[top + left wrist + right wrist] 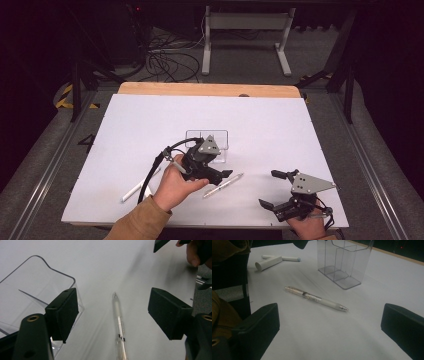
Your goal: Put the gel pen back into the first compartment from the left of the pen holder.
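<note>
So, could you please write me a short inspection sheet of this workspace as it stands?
Surface: white sheet over a wooden table, flat.
Job's things: clear pen lying flat; clear plastic organizer upright, no contents seen.
Clutter: white marker and a white tube lying beside each other.
Grippers: left gripper open, jaws either side of the pen, not touching; right gripper open, apart from everything.
Cables: black cable trails from the left gripper; loose cables on the floor beyond.
Surroundings: dark room, white desk frame behind.
</note>
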Tool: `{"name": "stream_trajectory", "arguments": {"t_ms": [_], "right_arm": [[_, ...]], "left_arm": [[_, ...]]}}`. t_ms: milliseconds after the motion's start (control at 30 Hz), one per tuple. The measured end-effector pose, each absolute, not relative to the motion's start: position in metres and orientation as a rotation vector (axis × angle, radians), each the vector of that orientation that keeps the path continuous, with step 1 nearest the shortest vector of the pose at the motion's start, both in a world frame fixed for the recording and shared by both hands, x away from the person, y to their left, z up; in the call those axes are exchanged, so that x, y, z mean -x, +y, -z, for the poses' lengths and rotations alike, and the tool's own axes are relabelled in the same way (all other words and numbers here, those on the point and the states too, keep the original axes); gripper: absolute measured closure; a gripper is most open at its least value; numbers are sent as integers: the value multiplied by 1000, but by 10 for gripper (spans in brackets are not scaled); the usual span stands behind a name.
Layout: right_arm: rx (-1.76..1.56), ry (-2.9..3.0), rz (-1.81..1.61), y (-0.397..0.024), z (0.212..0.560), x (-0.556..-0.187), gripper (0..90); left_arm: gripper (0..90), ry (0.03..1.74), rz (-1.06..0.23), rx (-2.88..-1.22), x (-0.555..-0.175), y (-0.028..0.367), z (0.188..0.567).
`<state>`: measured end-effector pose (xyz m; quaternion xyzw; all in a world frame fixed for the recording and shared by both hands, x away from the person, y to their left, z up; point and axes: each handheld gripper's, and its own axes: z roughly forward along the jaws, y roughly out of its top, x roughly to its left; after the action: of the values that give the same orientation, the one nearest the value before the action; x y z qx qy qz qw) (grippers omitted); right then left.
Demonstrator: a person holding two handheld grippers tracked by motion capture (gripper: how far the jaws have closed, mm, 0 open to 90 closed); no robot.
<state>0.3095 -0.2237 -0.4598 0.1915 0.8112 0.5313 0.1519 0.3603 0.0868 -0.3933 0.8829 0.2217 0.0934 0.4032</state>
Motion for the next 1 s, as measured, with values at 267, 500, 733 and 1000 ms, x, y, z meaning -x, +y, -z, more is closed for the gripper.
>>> {"name": "stream_trajectory", "arguments": {"t_ms": [267,500,733,1000], "right_arm": [[-549,2329,-1527,-224,460,-309,26],[-547,2329,-1527,-224,459,-309,26],[-547,2327,-1527,-224,459,-309,26],[-545,2330,-1524,-224,459,-309,26]], "left_arm": [[321,588,-223,-2271,-360,76,401],[360,623,-208,-2334,-359,61,411],[406,653,-231,-2390,-360,52,423],[435,683,-229,-2433,-360,46,433]]}}
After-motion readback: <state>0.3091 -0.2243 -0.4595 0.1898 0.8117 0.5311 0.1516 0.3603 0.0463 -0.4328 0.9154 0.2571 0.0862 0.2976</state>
